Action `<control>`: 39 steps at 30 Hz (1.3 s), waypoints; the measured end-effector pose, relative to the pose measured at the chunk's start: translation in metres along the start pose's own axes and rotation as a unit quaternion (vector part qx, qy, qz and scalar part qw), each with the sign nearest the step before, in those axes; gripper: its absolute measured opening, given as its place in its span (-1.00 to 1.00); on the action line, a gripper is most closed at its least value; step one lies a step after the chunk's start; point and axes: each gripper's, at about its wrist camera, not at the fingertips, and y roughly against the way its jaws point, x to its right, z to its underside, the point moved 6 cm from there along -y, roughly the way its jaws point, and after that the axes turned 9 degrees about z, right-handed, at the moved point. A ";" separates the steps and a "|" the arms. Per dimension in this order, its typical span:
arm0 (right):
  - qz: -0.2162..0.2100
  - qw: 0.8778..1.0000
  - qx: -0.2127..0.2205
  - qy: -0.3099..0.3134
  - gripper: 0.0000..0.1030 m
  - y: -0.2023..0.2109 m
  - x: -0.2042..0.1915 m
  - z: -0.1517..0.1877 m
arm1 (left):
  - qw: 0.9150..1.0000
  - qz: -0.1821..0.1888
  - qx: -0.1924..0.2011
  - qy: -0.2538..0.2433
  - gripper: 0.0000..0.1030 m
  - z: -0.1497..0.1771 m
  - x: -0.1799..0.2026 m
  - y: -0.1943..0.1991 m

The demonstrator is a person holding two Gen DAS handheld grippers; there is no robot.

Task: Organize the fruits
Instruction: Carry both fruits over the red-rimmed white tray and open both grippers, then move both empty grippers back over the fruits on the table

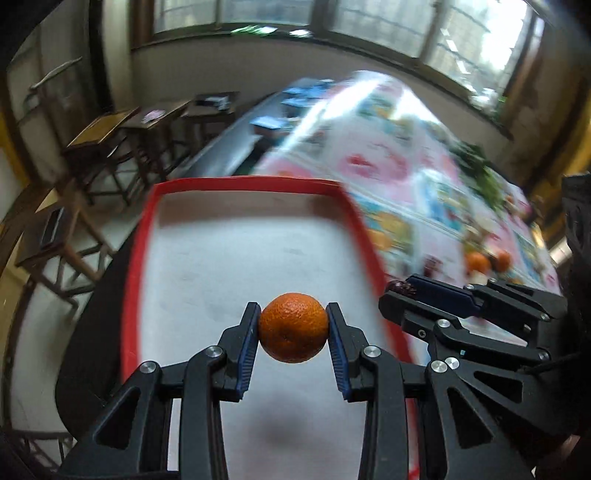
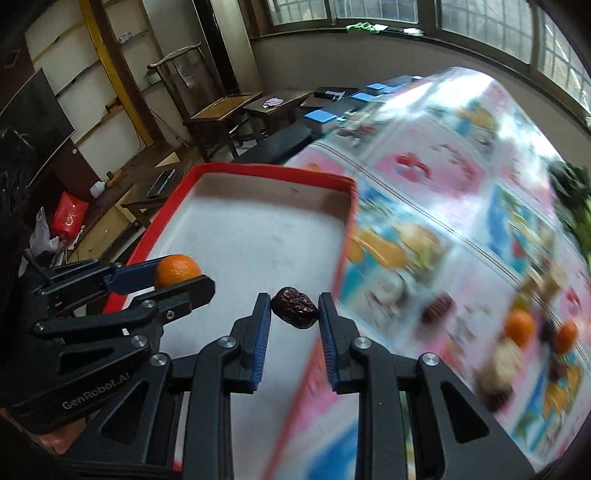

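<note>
gripping orange (image 1: pixel 293 327) above red-rimmed tray (image 1: pixel 242 185)

Glossy cartoon-print tablecloth (image 2: pixel 461 206) across the table, blurred. Blue-topped boxes (image 2: pixel 325 120) at its far end. Dark wooden desks (image 2: pixel 221 118) and a wooden chair (image 2: pixel 181 70) along the wall. Large windows (image 1: pixel 369 22) behind. Red bag (image 2: pixel 68 218) on the floor, wall-mounted dark screen (image 2: pixel 33 118) at the left. Green foliage (image 2: pixel 570 199) at the right edge.
</note>
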 end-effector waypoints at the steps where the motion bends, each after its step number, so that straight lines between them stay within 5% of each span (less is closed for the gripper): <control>1: 0.000 1.000 -0.002 -0.001 -0.45 -0.008 -0.004 -0.006 | 1.000 -0.005 -0.005 0.009 -0.32 -0.005 -0.007 -0.007; 10: 0.003 1.000 -0.028 -0.002 -0.45 -0.062 -0.020 -0.035 | 0.996 -0.033 -0.044 0.076 -0.32 -0.023 -0.056 -0.050; 18: 0.011 0.999 -0.048 -0.007 -0.39 -0.076 -0.014 -0.037 | 0.996 -0.039 -0.044 0.072 -0.30 -0.025 -0.057 -0.048; 25: 0.020 0.998 -0.050 -0.013 -0.21 -0.069 -0.007 -0.032 | 0.995 -0.052 -0.047 0.077 -0.05 -0.024 -0.060 -0.046; 39: 0.007 0.999 -0.033 -0.019 -0.19 -0.016 0.002 0.000 | 0.994 -0.077 -0.044 0.064 0.01 -0.005 -0.031 -0.025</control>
